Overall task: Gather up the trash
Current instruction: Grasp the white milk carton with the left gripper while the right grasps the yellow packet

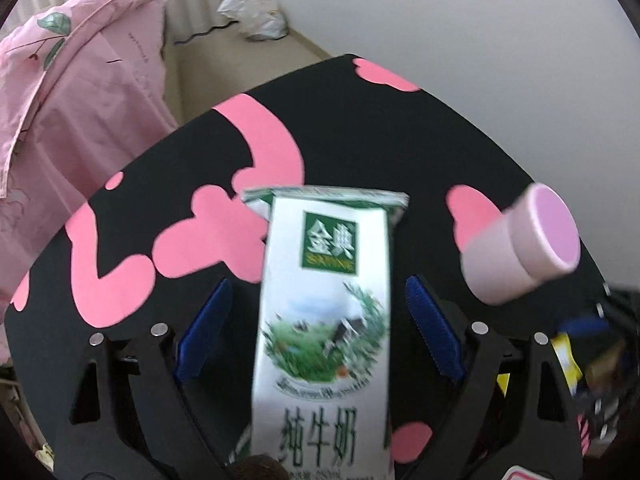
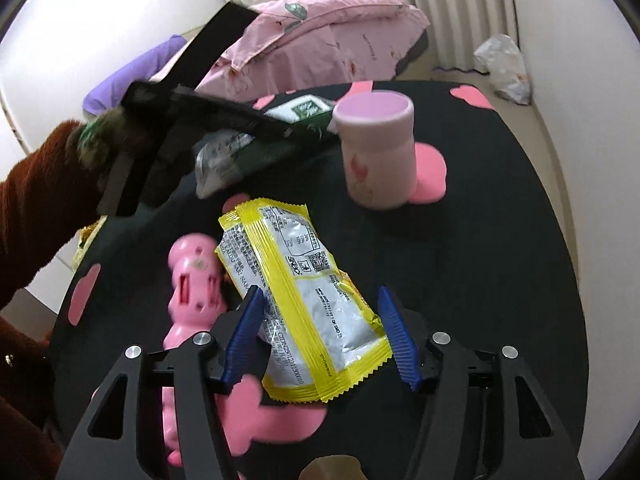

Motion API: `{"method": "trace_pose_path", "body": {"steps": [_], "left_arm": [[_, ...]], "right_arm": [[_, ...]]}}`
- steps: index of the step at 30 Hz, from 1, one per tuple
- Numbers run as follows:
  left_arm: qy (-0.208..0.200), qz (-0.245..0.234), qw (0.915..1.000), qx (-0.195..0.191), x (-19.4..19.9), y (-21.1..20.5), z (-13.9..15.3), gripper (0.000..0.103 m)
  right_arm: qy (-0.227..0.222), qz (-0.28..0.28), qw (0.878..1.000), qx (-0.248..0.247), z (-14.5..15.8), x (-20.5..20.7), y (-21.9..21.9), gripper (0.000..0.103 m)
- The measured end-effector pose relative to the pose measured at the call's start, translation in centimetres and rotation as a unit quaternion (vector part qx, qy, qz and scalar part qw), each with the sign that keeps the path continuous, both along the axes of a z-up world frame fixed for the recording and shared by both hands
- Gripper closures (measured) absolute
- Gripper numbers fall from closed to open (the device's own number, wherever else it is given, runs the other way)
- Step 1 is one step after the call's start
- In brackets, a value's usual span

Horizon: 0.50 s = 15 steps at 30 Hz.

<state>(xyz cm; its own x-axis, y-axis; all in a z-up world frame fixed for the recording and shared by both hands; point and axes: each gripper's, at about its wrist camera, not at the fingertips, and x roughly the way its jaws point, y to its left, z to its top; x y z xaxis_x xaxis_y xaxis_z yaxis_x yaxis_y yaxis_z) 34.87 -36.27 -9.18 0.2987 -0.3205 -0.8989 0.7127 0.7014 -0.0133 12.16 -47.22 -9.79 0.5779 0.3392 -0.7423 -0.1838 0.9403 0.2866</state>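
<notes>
A white and green milk carton (image 1: 324, 320) lies lengthwise between the blue pads of my left gripper (image 1: 318, 282). The jaws stand open, with a gap on each side of the carton. In the right wrist view the same carton (image 2: 308, 112) rests on the black table (image 2: 480, 260) under the left tool. A yellow and silver snack wrapper (image 2: 296, 292) lies flat between the pads of my right gripper (image 2: 320, 292). These jaws are wide open; the left pad overlaps the wrapper's edge and the pads do not squeeze it.
A pink lidded jar (image 2: 376, 152) stands on the round table behind the wrapper, and a pink plastic toy (image 2: 192, 280) lies left of it. A rust-brown sleeve (image 2: 32, 208) holds the left tool. Pink bedding (image 1: 80, 80) and a plastic bag (image 1: 256, 8) lie beyond the table.
</notes>
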Motion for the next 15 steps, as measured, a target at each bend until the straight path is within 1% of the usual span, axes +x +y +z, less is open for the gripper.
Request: {"method": "trace_pose_path", "body": {"steps": [1, 3, 4, 6, 9, 11, 13, 14, 15], "left_arm": [[0.006, 0.009, 0.9999, -0.003, 0.2, 0.3, 0.1, 0.02], [0.012, 0.021, 0.9997, -0.004, 0.1, 1.0, 0.1, 0.032], [0.01, 0.025, 0.9996, -0.003, -0.1, 1.6, 0.3, 0.035], [0.015, 0.035, 0.9992, -0.006, -0.8, 3.0, 0.6, 0.05], [0.027, 0.05, 0.9982, -0.02, -2.2, 5.3, 1.3, 0.051], [0.024, 0.054, 0.9978, -0.031, -3.7, 6.9, 1.8, 0.051], [0.018, 0.061, 0.9975, -0.031, -5.6, 8.7, 2.3, 0.051], [0.015, 0.062, 0.9975, -0.03, -6.4, 9.3, 2.5, 0.051], [0.012, 0.063, 0.9976, -0.028, -7.6, 10.1, 2.6, 0.051]], "right_arm": [[0.003, -0.002, 1.0, -0.001, 0.0, -0.3, 0.2, 0.046], [0.006, 0.003, 1.0, -0.001, 0.0, -1.1, 0.9, 0.046], [0.005, 0.006, 1.0, -0.007, 0.0, -1.4, 1.3, 0.046], [0.002, 0.014, 1.0, -0.026, 0.1, -2.0, 2.4, 0.046], [0.0, 0.024, 0.999, -0.048, 0.1, -2.6, 3.7, 0.045], [-0.002, 0.026, 0.998, -0.05, 0.1, -2.7, 3.7, 0.045], [0.001, 0.015, 1.0, -0.016, 0.0, -2.6, 2.8, 0.045], [0.006, 0.007, 1.0, 0.009, 0.0, -2.6, 2.2, 0.045], [0.009, 0.007, 1.0, 0.017, 0.0, -2.4, 1.9, 0.045]]}}
